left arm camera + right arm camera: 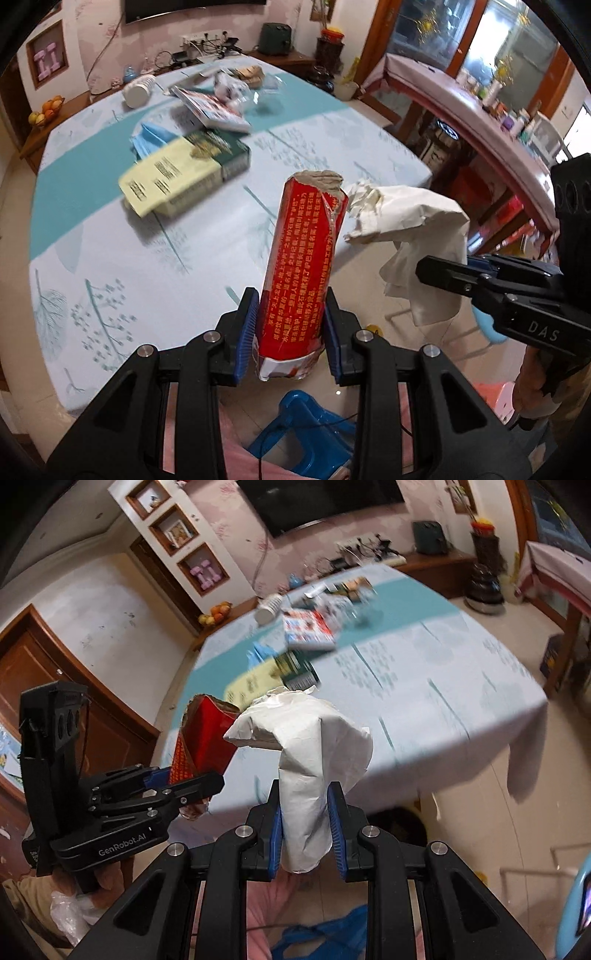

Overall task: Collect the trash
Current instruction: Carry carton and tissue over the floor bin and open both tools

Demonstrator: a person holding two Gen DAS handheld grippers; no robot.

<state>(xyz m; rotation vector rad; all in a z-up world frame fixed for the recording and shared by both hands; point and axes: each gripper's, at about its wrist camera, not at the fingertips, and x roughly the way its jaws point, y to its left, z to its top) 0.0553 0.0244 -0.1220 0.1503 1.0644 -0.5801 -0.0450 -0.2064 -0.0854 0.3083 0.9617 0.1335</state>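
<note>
- The bench [207,251] is covered by a pale cloth printed with teal leaves and crossed by a teal band.
- A yellow and green box [184,173] is seen near the middle of the bench, lying partly on a blue face mask [147,136].
- Toward the far edge, a red and white booklet [210,107], a white cup [138,90] on its side and some clear plastic wrappers [236,90] are scattered.
- A red wrapper tube [303,266] is clamped between the jaws of the left gripper [290,332], above the bench's near edge.
- Crumpled white paper [314,760] is gripped by the jaws of the right gripper [304,827], just beside the red tube and off the bench's near edge.
- A blue stool [306,435] is seen on the tiled floor below the grippers.
- A television [321,502] is mounted on the far wall, and a bowl of fruit [216,614] is set on a sideboard beneath wall shelves.
</note>
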